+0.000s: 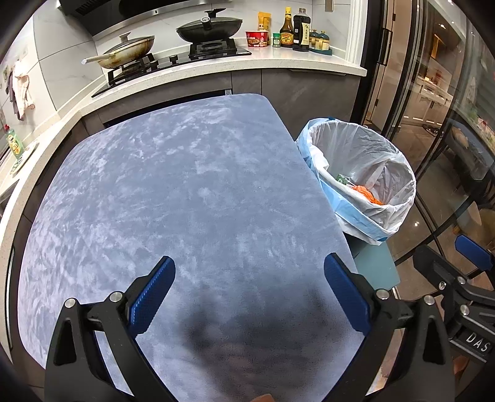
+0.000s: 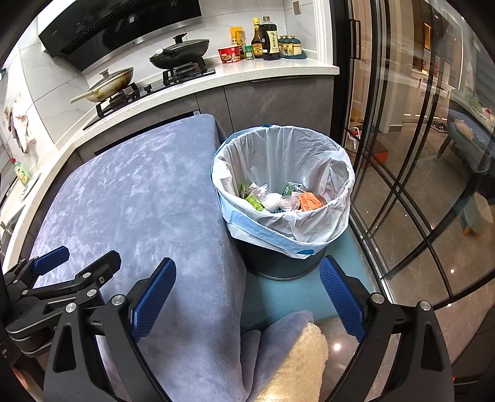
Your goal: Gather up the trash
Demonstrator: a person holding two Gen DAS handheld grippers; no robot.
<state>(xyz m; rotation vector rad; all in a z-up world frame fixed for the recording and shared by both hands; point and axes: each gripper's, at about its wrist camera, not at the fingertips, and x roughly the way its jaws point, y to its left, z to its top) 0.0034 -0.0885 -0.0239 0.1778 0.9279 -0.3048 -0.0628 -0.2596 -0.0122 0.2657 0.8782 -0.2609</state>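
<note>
A round bin (image 2: 278,266) lined with a white plastic bag (image 2: 309,148) stands right of a table draped in blue-grey cloth (image 2: 139,198). Inside lie crumpled wrappers, green packets (image 2: 254,202) and an orange wrapper (image 2: 311,201). My right gripper (image 2: 247,297) hovers open just short of the bin, nothing between its blue pads. My left gripper (image 1: 249,297) is open over the bare cloth (image 1: 185,185), also holding nothing. In the left wrist view the bin's bag (image 1: 365,148) sits at the right, and the right gripper's fingers (image 1: 473,252) show at the right edge.
A kitchen counter (image 1: 278,62) runs behind the table with a hob, two lidded pans (image 1: 210,26), sauce bottles (image 1: 297,29) and a noodle cup (image 1: 256,38). A glass sliding door (image 2: 417,154) closes the right side. A folded beige towel (image 2: 297,365) hangs below the table's near corner.
</note>
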